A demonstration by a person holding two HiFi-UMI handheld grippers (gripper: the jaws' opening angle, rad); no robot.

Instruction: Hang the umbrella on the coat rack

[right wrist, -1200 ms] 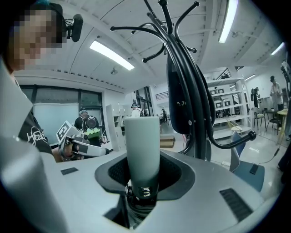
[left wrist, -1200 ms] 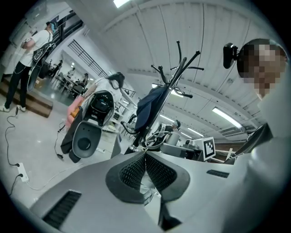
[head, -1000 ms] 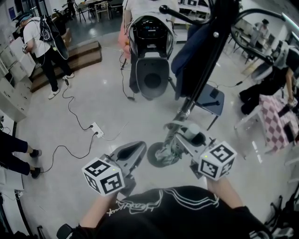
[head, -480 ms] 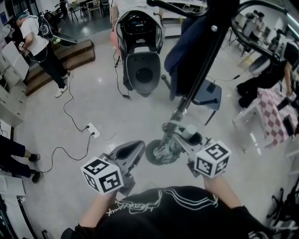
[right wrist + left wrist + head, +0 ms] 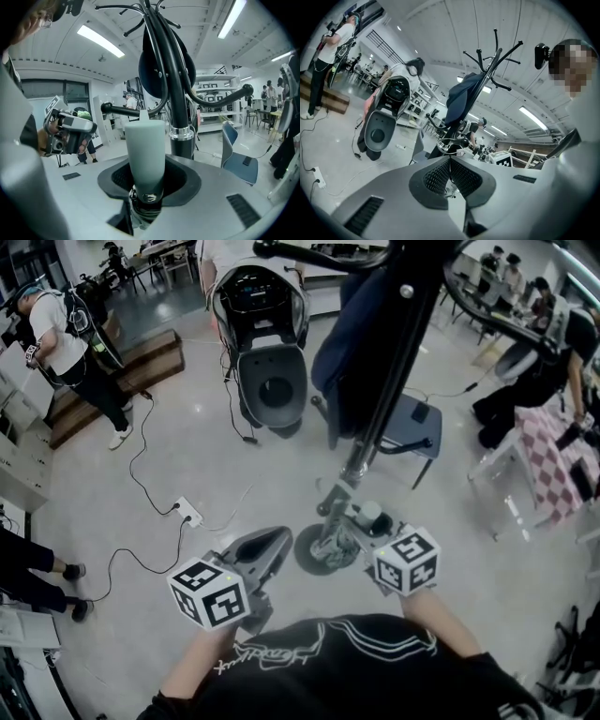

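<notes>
The umbrella's pale green handle (image 5: 146, 149) stands upright between my right gripper's (image 5: 147, 180) pads, which are shut on it. In the head view that gripper (image 5: 364, 524) sits low beside the coat rack's pole (image 5: 380, 399), and the folded umbrella (image 5: 337, 542) hangs below it over the rack's round base (image 5: 307, 557). The black pole (image 5: 180, 112) rises just behind the handle, its hooks (image 5: 494, 56) spread at the top. A dark blue jacket (image 5: 342, 343) hangs on the rack. My left gripper (image 5: 265, 549) is to the left, lower than the base, jaws shut and empty (image 5: 450, 174).
A black and white shell-shaped machine (image 5: 262, 334) stands on the floor behind the rack. A blue chair (image 5: 412, 423) is right of the pole. A power strip (image 5: 188, 515) with cables lies at the left. People stand at the far left (image 5: 66, 334) and right (image 5: 539, 371).
My right gripper has sunk with the umbrella and slid left, closer to the pole's foot. The left gripper has shifted only a little.
</notes>
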